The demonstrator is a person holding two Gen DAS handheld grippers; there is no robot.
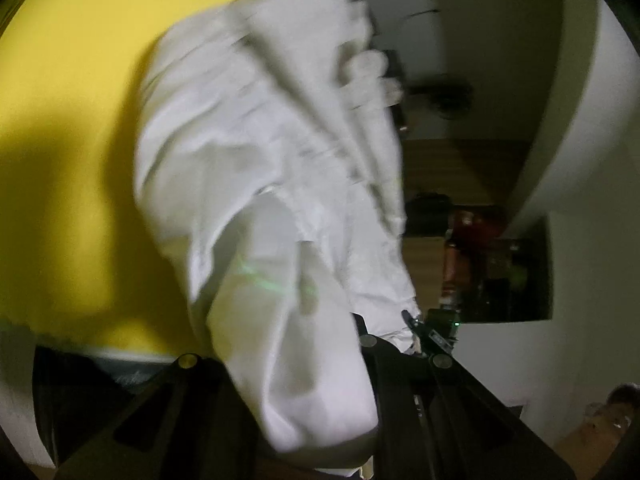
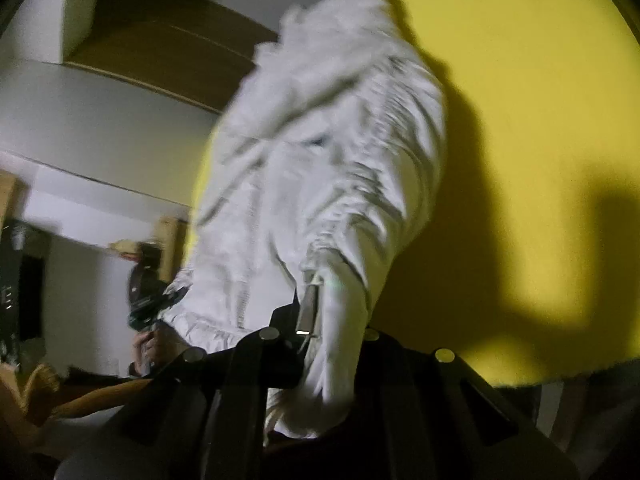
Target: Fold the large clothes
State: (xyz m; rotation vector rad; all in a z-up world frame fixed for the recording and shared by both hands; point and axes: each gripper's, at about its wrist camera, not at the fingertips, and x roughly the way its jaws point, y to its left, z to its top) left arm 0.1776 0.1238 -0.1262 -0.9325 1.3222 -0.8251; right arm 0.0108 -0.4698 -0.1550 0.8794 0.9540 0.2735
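White garment [image 1: 256, 168], one large crumpled piece of cloth, hangs bunched over a yellow sheet [image 1: 72, 120] that fills the space behind it and carries its dark shadow. In the left wrist view the cloth drapes over the left gripper [image 1: 360, 364], hiding most of its fingers; the jaws are clenched on a fold of the garment. In the right wrist view the right gripper [image 2: 316, 336] is likewise buried in cloth, its jaws clamped on a hem. Both grippers point somewhat downward, with the garment rising from them and blocking much of each view. Beside the garment, away from the yellow sheet, stand white walls [image 2: 100, 120] and a brown wooden panel [image 2: 160, 40]. A person's hand [image 2: 154, 350] shows below the garment's lower edge, holding dark gear. Both views are blurred.
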